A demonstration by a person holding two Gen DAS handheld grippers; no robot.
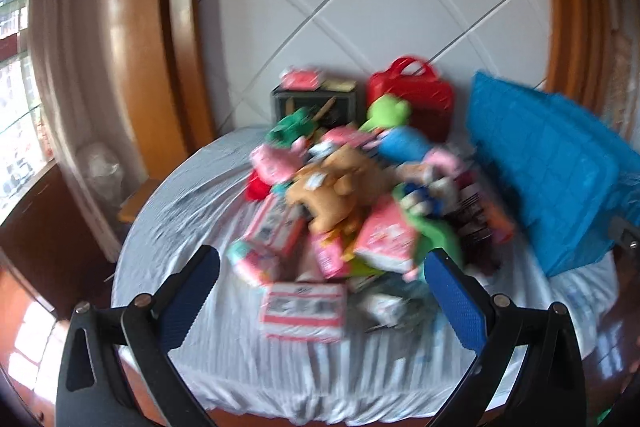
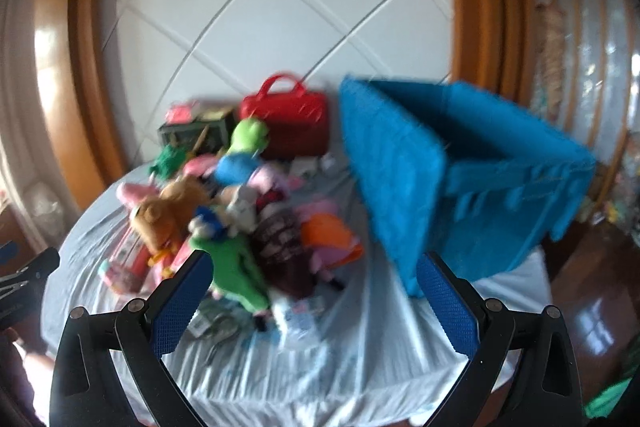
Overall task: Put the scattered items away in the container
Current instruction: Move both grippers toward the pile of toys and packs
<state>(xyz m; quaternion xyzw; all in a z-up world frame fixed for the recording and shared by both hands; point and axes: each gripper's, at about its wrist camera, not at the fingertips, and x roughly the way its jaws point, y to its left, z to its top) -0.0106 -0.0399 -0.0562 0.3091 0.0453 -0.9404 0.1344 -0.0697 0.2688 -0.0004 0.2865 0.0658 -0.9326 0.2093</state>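
While jaws gape, one blue bin (image 2: pixel 460 179), one red bag (image 2: pixel 286 119).

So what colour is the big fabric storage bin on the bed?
Blue storage bin; clearest in the right wrist view.

A blurred heap of toys and packets (image 1: pixel 344 203) is seen on a bed (image 1: pixel 192 211), a blue container (image 1: pixel 536 163) beside it, the left gripper (image 1: pixel 322 263) spread wide, empty.

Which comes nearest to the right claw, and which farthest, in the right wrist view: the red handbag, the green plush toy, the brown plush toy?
1. Green plush toy: just ahead of the right claw, by its left finger.
2. Brown plush toy: farther back, left of the pile.
3. Red handbag: farthest, against the wall.
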